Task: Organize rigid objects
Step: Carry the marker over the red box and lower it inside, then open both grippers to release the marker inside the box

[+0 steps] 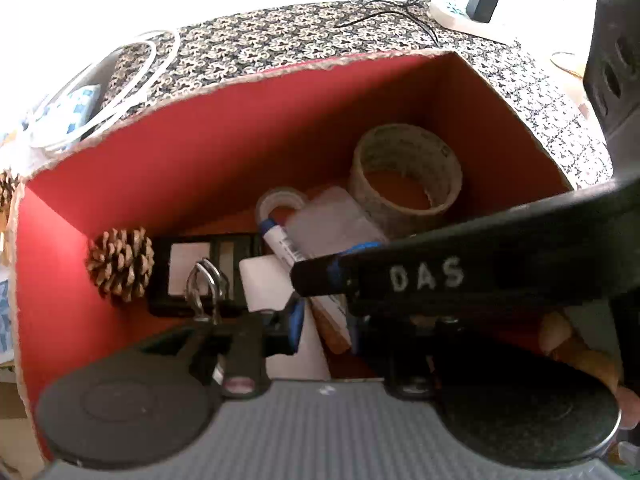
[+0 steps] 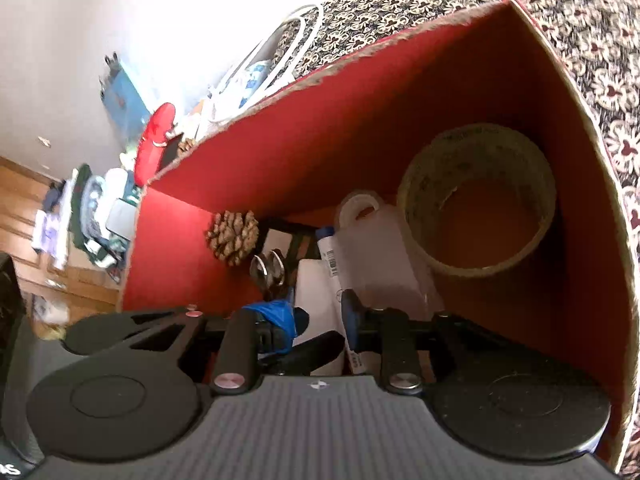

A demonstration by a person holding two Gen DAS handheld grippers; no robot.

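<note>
A red-lined cardboard box (image 1: 320, 68) (image 2: 400, 32) holds a big tape roll (image 1: 406, 172) (image 2: 476, 196), a small tape roll (image 1: 280, 200), a clear plastic case (image 1: 332, 224) (image 2: 376, 248), a blue-capped marker (image 1: 280, 240) (image 2: 330, 260), a white block (image 1: 264, 284) (image 2: 312, 284), metal rings (image 1: 204, 284) (image 2: 268, 268), a black framed item (image 1: 192, 256) and a pine cone (image 1: 120, 264) (image 2: 232, 236). Both grippers reach into it. My left gripper (image 1: 324, 320) stands slightly open over the white block. My right gripper (image 2: 320, 316) is open, the marker beside its right pad. Its finger (image 1: 424, 280) crosses the left view.
The box sits on a black-and-cream patterned cloth (image 1: 300, 32) (image 2: 580, 8). Behind it lie a coiled white cable (image 1: 120, 80) and a black power adapter (image 1: 482, 4). A second pine cone (image 1: 8, 188) lies outside the left wall. A red item (image 2: 154, 144) and floor clutter (image 2: 92, 208) are further left.
</note>
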